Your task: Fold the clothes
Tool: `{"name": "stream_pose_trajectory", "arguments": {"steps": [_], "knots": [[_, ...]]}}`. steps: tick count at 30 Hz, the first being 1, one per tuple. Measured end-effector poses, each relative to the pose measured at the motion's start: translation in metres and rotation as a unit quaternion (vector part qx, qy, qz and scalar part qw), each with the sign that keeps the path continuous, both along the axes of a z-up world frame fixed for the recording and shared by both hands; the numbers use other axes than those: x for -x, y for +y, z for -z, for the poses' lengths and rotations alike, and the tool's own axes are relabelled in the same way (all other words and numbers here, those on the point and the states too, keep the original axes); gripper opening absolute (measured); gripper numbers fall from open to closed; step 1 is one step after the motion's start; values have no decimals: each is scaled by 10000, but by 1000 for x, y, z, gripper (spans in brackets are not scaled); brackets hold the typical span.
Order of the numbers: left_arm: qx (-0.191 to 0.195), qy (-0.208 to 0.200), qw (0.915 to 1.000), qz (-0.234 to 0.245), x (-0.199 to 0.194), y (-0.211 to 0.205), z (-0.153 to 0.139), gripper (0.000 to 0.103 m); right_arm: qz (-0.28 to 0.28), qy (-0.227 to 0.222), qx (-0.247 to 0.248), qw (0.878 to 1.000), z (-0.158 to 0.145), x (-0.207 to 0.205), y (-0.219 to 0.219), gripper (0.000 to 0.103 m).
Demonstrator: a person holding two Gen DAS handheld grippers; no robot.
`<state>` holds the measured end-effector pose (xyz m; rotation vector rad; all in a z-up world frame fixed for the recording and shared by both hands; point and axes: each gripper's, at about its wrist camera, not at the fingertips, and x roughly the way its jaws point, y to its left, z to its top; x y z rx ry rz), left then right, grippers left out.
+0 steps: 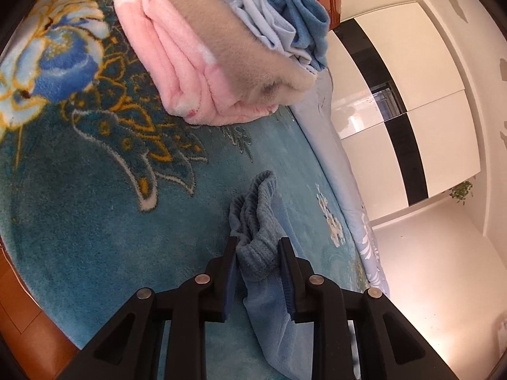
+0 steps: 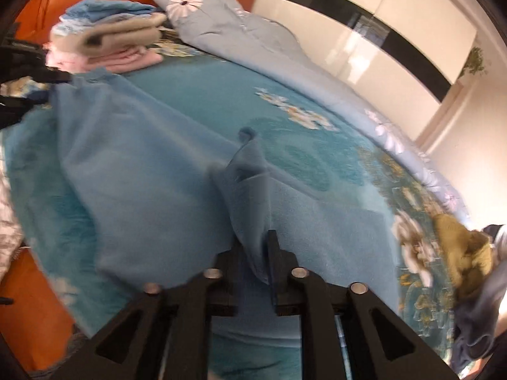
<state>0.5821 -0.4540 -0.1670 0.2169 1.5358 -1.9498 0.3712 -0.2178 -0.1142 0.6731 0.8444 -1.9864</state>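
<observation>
Between the pads of our left gripper we pinch a bunched, ribbed edge of the blue garment, and our right gripper clamps a gathered fold of it too; it looks soft, light and limp, so we judge hems and corners the best holds. Both tongs point forward and low over the teal floral blanket, the cloth spread just ahead of them. Well beyond lies the folded stack.
</observation>
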Motion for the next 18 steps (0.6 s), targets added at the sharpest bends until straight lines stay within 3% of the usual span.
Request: {"name": "stream_pose_trajectory", "arguments": {"steps": [5,7,9,12,16,17,18], "knots": [[-173,180,9995,194,-3,-7,8,31,23,-724,108,9973,-5,-5,3,21],[-211,232,9990,315,-3,-10,9,39,192,-1460,630,9871,-19,5,17,25],[-271,289,9983,418,-2,-13,10,54,526,-2049,1124,9709,-31,17,30,35],[-402,371,9972,512,0,-16,15,57,997,-2253,1522,9572,-46,25,43,36],[-501,428,9960,606,0,-21,18,55,1386,-2361,1963,9415,-64,25,57,39],[-504,411,9960,609,0,-22,17,45,1471,-2400,2057,9372,-68,24,60,39],[-516,355,9962,604,-1,-23,15,27,1563,-2439,2153,9326,-72,23,64,39]]}}
